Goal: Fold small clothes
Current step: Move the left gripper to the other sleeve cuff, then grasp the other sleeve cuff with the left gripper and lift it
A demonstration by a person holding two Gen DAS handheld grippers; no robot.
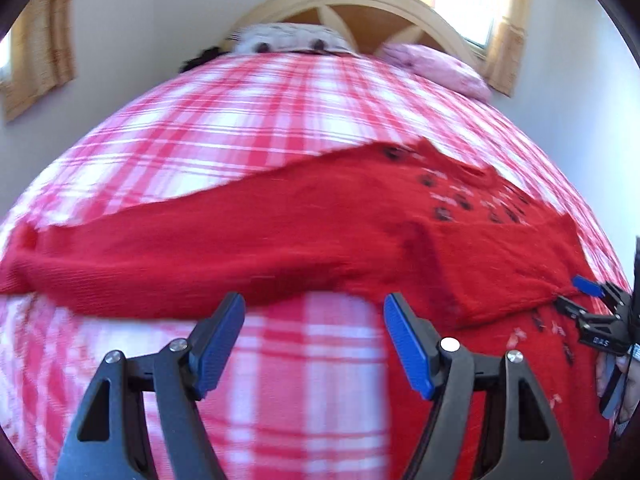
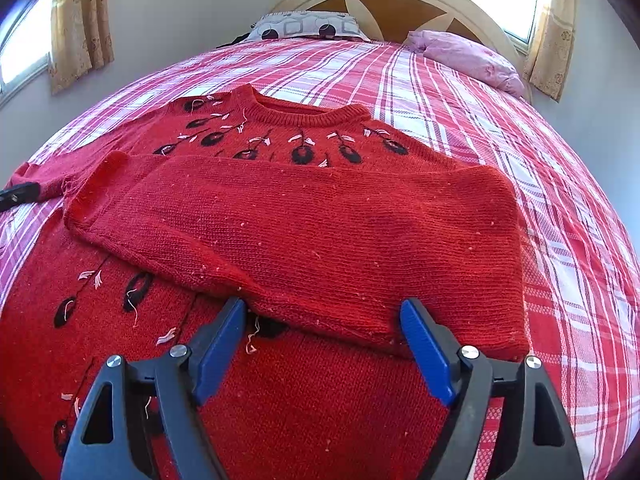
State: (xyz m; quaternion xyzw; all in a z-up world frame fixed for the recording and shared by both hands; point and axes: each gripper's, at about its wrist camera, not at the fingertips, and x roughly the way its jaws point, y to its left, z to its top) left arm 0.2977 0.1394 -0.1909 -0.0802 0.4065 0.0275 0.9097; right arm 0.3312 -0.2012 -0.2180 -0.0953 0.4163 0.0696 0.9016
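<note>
My left claw (image 1: pixel 314 344): jaws spread wide, blue pads (image 1: pixel 220 344) facing each other, nothing between them. Black arms angle in from bottom of view. Left view blurred. My right claw (image 2: pixel 322 350): jaws spread wide too, blue fingers (image 2: pixel 426 350) apart, gripping nothing, tips low near red knit. From left view, right claw sits at far right edge, my hand (image 1: pixel 628 376) behind it.

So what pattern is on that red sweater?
Black ovals with pale stitched leaves on the sweater, clearest in the right wrist view.
</note>
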